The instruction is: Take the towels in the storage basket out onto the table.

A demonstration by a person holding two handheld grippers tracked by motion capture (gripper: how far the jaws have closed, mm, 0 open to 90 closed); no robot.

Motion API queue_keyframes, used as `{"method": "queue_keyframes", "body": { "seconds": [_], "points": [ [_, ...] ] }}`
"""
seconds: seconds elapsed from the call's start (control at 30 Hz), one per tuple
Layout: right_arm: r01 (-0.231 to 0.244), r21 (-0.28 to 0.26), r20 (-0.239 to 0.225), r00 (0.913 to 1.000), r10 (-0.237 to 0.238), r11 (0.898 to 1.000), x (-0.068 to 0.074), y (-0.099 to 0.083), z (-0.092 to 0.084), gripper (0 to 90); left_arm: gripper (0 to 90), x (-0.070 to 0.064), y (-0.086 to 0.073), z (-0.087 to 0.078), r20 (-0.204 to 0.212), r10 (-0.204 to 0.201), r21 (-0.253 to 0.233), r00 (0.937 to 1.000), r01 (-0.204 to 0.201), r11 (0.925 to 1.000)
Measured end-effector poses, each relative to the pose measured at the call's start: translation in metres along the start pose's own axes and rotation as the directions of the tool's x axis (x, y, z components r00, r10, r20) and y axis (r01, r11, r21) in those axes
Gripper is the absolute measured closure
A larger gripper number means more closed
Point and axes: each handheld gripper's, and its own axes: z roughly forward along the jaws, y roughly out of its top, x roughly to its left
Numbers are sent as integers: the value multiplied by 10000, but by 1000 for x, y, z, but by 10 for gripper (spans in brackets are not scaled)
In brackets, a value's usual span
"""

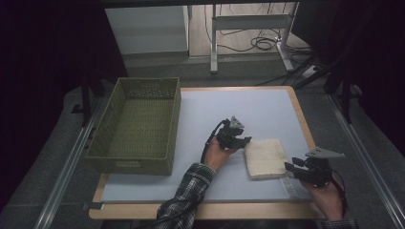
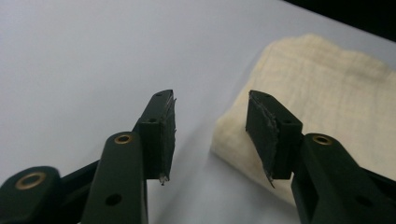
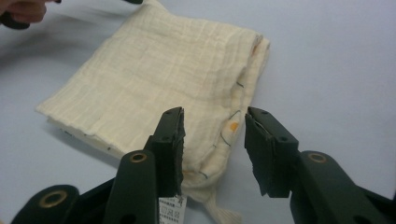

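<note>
Cloth: a cream, loosely woven cloth folded into a thick rectangle [image 1: 265, 158] is laid flat on the right half of the mat, between the two grippers; the fold looks finished, with edges stacked and a white label tag trailing from the near right corner.
Left gripper: the left gripper [image 1: 246, 141] is held just beside the cloth's far left corner, jaws apart with nothing between them; in the left gripper view the pad [image 2: 264, 133] stands over the cloth's edge without pressing it.
Right gripper: the right gripper [image 1: 290, 167] is held at the near right corner, jaws apart and bare, the cloth's loose corner lying below the gap; judged to be let go rather than gripped.
Basket: an olive-green woven rectangular basket [image 1: 170, 125] is set at the left, well apart from the cloth, open side up; probably meant to receive it.
Surface: a pale grey-blue mat [image 1: 248, 107] is spread on a table with a light wooden edge.
Room: dim; grey floor, metal rails at both sides, a desk frame and cables at the far side.
</note>
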Motion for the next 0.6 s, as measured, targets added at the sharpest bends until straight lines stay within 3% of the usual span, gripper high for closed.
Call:
{"method": "queue_keyframes", "body": {
  "seconds": [0.27, 0.37, 0.43, 0.5, 0.6],
  "points": [
    [-39, 822, 213, 9998, 21, 9966, 1, -15, 15, 489, 514, -2, -4, 14, -173, 58, 474, 9998, -50, 9989],
    [-196, 685, 121, 9998, 188, 9975, 1, -18, 15, 495, 526, -2, -4, 16, -92, 174, 742, 9998, -167, 9971],
    [-233, 708, 106, 9997, 226, 9972, 0, -18, 15, 508, 588, -2, -3, 17, 82, 2, 760, 10000, -8, 9971],
    [-360, 788, 13, 9994, 360, 9962, 0, -17, 16, 617, 632, 0, -4, 17, 430, -587, 835, 9973, 550, 9950],
    [-639, 712, -302, 9973, 662, 9954, -1, -18, 16, 729, 712, 0, -4, 17, 760, -905, 926, 9930, 834, 9922]
  ]
}}
